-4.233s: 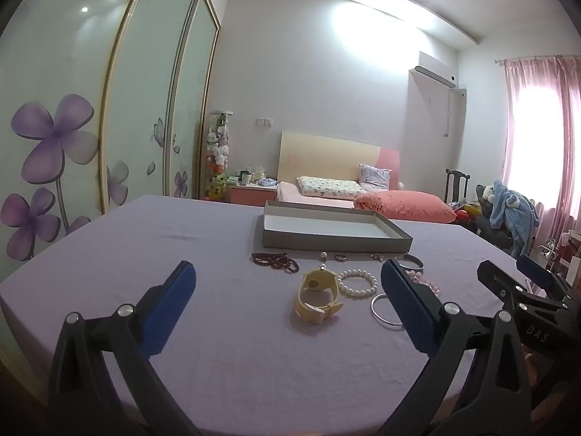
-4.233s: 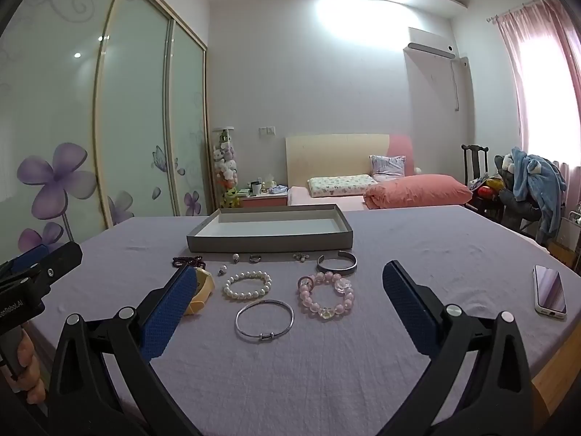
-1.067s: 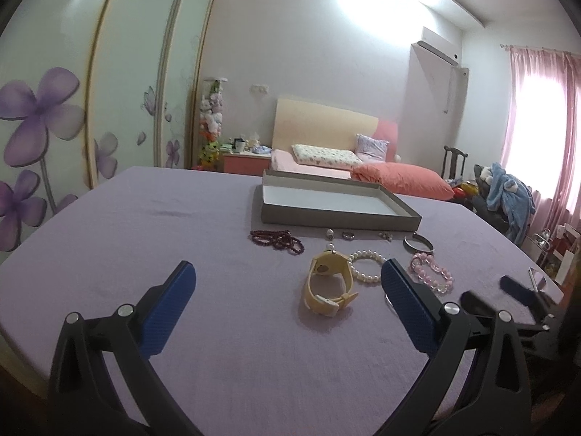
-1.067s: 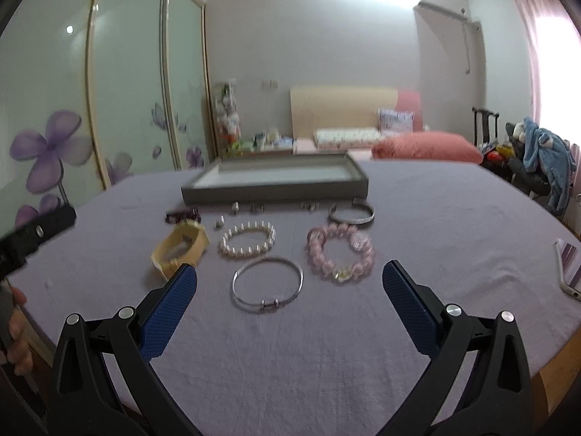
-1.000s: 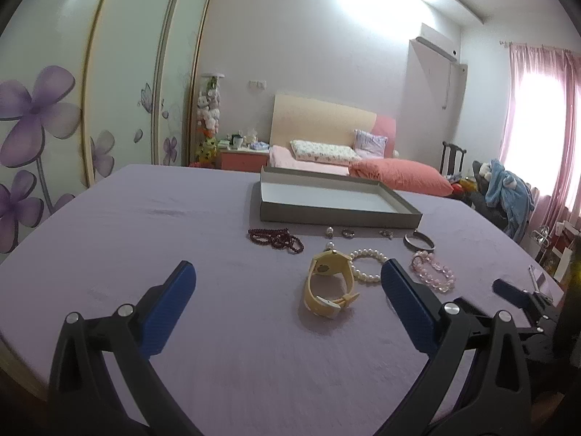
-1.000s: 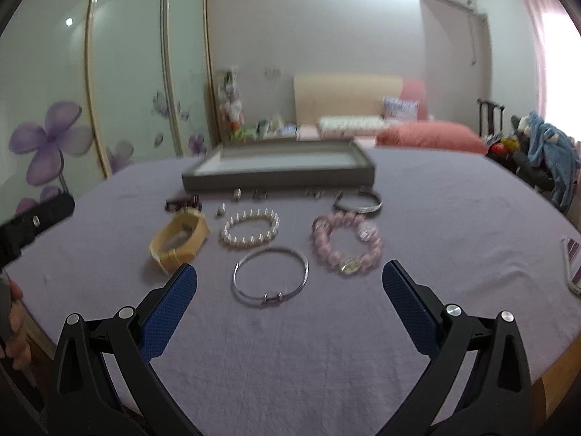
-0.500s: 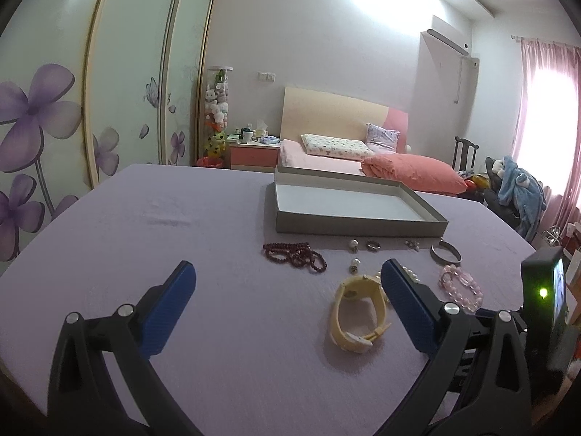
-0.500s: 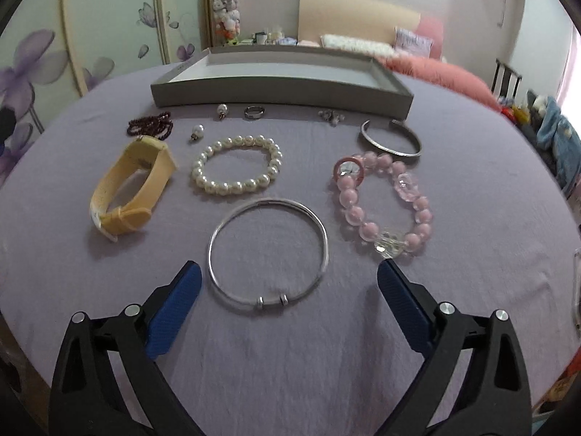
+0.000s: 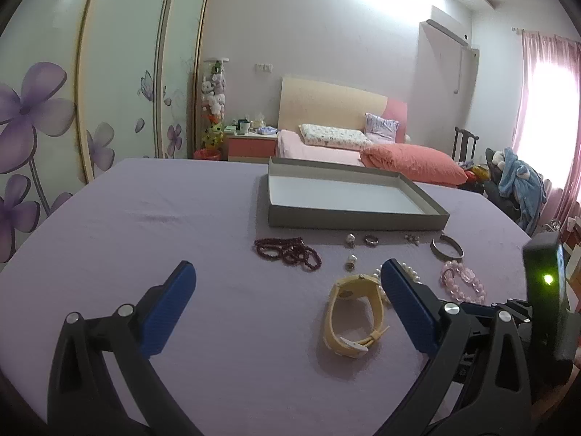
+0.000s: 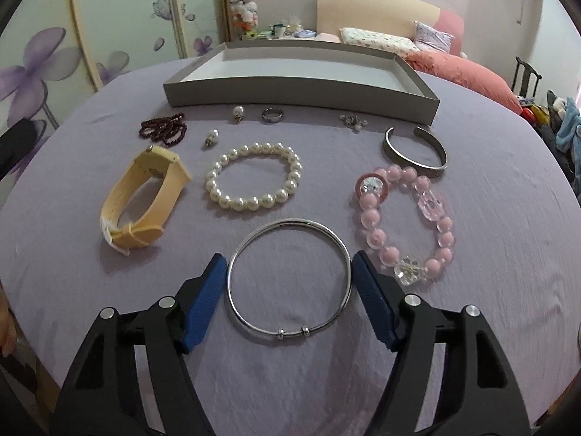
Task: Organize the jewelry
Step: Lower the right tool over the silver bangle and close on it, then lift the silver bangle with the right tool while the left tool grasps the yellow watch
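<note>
Right wrist view, item one: silver bangle (image 10: 289, 279), a thin closed metal hoop with two small sliding collars on its near edge, lying flat on the lilac tablecloth (image 10: 490, 218). The right gripper (image 10: 289, 272) straddles it, pads set apart just outside the hoop's left and right edges, perhaps grazing it but not clamped. Judged light, stiff and slick; it will likely skate on the cloth or pop out of a cross-hoop squeeze, so a pinch on the rim may serve better.

Beyond it: pearl bracelet (image 10: 254, 181), pink bead bracelet (image 10: 406, 221), cuff (image 10: 414, 152), yellow watch (image 10: 143, 203), dark beads (image 10: 164, 129), ring (image 10: 272, 114), earrings. Far side: grey tray (image 10: 301, 103), unfilled.

Left gripper (image 9: 287, 301): wide apart, idle above the cloth.

Room: bedroom, floral wardrobe doors, bed, pink curtains.
</note>
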`<state>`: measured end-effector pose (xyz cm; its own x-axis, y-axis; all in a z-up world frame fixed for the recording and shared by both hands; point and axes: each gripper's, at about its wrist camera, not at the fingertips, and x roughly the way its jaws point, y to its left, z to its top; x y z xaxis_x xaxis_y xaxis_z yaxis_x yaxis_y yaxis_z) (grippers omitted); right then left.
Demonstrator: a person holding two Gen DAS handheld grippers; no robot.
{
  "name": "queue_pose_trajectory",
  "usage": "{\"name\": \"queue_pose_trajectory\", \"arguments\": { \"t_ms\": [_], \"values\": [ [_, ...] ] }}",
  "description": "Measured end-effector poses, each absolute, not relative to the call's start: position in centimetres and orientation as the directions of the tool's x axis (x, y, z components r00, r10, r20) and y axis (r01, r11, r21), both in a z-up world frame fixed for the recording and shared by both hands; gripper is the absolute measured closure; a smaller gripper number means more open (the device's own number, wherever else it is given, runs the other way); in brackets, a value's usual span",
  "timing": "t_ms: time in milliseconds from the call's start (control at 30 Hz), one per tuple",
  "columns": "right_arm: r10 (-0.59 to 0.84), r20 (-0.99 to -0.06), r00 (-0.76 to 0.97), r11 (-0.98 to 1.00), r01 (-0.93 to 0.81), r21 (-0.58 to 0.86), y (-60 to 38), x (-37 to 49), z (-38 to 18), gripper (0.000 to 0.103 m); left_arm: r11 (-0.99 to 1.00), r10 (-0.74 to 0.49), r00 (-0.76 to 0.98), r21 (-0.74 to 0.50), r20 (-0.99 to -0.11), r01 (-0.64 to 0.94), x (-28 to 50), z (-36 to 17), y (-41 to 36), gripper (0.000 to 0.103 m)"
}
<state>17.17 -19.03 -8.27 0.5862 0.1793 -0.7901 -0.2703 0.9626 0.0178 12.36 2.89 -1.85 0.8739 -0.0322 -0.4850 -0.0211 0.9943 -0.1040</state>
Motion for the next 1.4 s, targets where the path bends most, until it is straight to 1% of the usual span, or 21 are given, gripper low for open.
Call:
{"name": "queue_pose_trajectory", "arguments": {
  "t_ms": [167, 300, 567, 700, 800, 900, 1000, 1100, 1267, 1300, 1333, 1400],
  "values": [
    [0.182, -0.780, 0.598, 0.962, -0.274, 0.014, -21.1, 15.3, -8.2, 0.033, 0.995, -0.053, 0.857, -0.096, -0.513, 0.004, 12.9, -2.2, 1.6, 0.004],
    [0.141, -0.779, 0.611, 0.973, -0.232, -0.005, -23.7, 14.3, -8.1, 0.033, 0.996, -0.076, 0.834, -0.073, -0.546, 0.044, 13.5, -2.8, 0.1, 0.004],
    [-0.042, -0.771, 0.635, 0.999, 0.004, -0.051, -30.6, 16.6, -7.9, 0.033, 0.995, -0.092, 0.785, -0.030, -0.613, 0.093, 14.8, -4.1, -2.2, 0.004],
    [-0.018, -0.783, 0.622, 0.998, 0.056, 0.022, -33.1, 18.2, -8.0, 0.033, 0.995, -0.082, 0.750, -0.009, -0.657, 0.100, 16.0, -5.2, -2.8, 0.004],
    [-0.020, -0.780, 0.626, 0.998, 0.056, 0.020, -33.1, 18.4, -8.2, 0.033, 0.996, -0.075, 0.719, -0.013, -0.691, 0.092, 17.2, -6.1, -2.9, 0.004],
    [-0.017, -0.777, 0.629, 0.998, 0.051, 0.020, -33.2, 18.4, -8.2, 0.032, 0.996, -0.085, 0.673, -0.047, -0.735, 0.075, 18.8, -6.9, -2.5, 0.004],
    [-0.018, -0.774, 0.633, 0.999, 0.049, 0.017, -33.0, 18.4, -8.3, 0.032, 0.994, -0.105, 0.640, -0.088, -0.761, 0.060, 19.6, -7.5, -1.9, 0.012],
    [-0.019, -0.772, 0.636, 0.999, 0.049, 0.015, -32.8, 18.2, -8.3, 0.032, 0.993, -0.114, 0.614, -0.110, -0.781, 0.045, 20.2, -8.2, -1.6, 0.015],
    [-0.017, -0.771, 0.637, 0.999, 0.043, 0.014, -32.6, 18.2, -8.3, 0.032, 0.993, -0.116, 0.617, -0.107, -0.778, 0.051, 20.4, -8.0, -1.7, 0.026],
    [-0.017, -0.771, 0.637, 0.999, 0.043, 0.014, -32.6, 18.3, -8.3, 0.032, 0.992, -0.122, 0.619, -0.111, -0.776, 0.057, 20.4, -7.9, -1.7, 0.033],
    [-0.017, -0.771, 0.637, 0.999, 0.043, 0.014, -32.6, 18.3, -8.3, 0.032, 0.991, -0.130, 0.621, -0.115, -0.773, 0.063, 20.3, -7.9, -1.8, 0.043],
    [-0.017, -0.771, 0.636, 0.999, 0.043, 0.013, -32.6, 18.2, -8.3, 0.032, 0.991, -0.133, 0.624, -0.116, -0.770, 0.068, 20.3, -7.8, -1.9, 0.056]
  ]
}}
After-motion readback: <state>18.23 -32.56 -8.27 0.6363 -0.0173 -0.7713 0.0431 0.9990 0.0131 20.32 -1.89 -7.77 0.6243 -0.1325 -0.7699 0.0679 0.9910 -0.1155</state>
